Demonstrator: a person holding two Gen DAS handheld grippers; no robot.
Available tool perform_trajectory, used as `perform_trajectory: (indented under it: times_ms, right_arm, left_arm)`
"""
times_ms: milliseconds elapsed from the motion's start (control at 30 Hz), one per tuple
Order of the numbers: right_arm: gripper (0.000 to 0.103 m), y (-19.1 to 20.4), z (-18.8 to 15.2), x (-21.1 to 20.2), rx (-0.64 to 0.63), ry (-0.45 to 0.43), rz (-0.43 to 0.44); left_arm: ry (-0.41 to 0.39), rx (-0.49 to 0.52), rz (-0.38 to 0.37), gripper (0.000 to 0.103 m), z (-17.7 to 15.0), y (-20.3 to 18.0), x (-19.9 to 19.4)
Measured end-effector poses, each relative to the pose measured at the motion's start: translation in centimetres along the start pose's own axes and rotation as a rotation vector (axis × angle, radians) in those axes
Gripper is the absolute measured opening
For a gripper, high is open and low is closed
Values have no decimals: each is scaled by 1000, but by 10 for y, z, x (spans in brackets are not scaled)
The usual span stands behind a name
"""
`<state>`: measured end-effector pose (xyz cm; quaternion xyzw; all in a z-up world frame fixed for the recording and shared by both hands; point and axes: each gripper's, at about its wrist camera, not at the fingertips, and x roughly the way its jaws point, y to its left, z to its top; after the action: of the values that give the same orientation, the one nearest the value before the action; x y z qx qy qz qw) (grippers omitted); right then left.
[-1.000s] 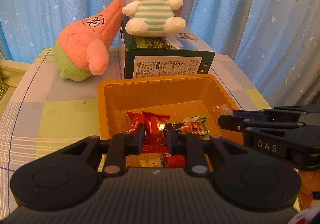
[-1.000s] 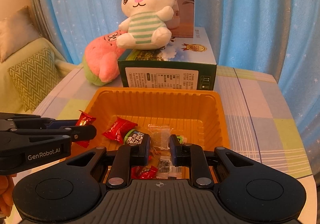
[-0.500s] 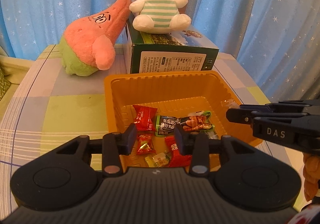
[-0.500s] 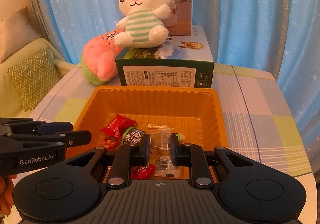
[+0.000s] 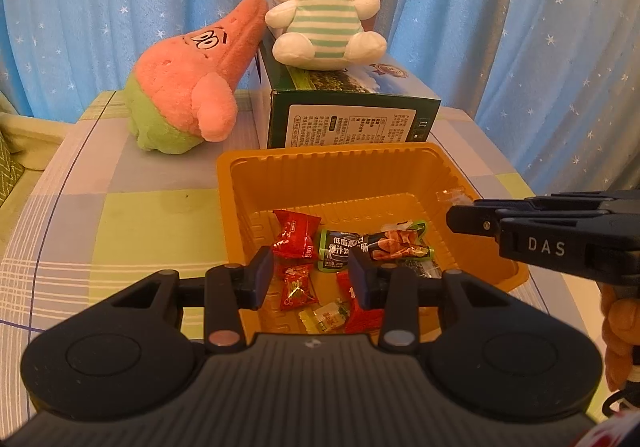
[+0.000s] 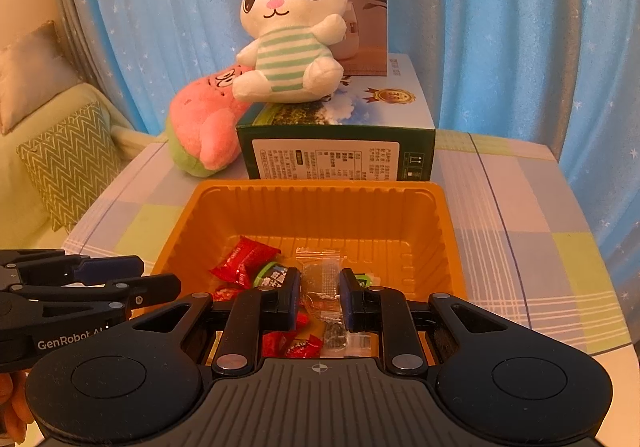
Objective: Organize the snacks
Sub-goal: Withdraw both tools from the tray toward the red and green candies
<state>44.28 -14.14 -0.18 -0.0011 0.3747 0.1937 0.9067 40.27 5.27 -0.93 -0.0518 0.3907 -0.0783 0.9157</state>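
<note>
An orange plastic tray (image 5: 340, 171) (image 6: 320, 199) on the table holds several wrapped snacks: red packets (image 5: 296, 237), a green packet (image 5: 372, 247) and small candies. My left gripper (image 5: 311, 275) is open and empty above the tray's near edge, with a red candy (image 5: 296, 289) lying below it. My right gripper (image 6: 320, 293) is shut on a clear snack packet (image 6: 320, 275) and holds it over the tray's near part. It also shows from the side in the left wrist view (image 5: 520, 225). The left gripper shows from the side in the right wrist view (image 6: 132, 279).
A green box (image 5: 352, 119) stands behind the tray, with a white bunny plush (image 5: 320, 3) on top. A pink star plush (image 5: 192, 87) lies at the back left. Blue curtains hang behind. A sofa with a cushion (image 6: 68, 163) is to the left.
My left gripper has opened and let go of the red packet, which now lies in the tray. Both grippers have drawn back a little. The right still holds the clear packet.
</note>
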Motion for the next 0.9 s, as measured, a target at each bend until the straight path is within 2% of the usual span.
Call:
perform_trajectory:
  times_ms: [33,67,100,133,167,500,900]
  right_arm:
    - [21,0,0,0,-13,-7,4]
    - [28,0,-1,1,-15,-6,11]
    - [50,-2,-1,1,-3,-7,18]
    - [59,-5,-2,-1,17,-18,24]
    - [62,-7,-3,-2,32,-28,24]
    - [62,-32,-25,-27,111,-22,-16]
    - [62,-41,-94,-105,212,-28,-22]
  left_arm:
    - [0,1,1,38,0,0,0]
    - [1,2,2,41,-1,0,-1]
    - [-1,3,4,44,-2,0,-2]
    - [-2,2,6,45,-3,1,-3]
    - [-3,1,6,47,-4,1,-4]
    - [-7,0,7,60,-23,-3,-21]
    - [-37,-11,-6,67,-74,-31,-78]
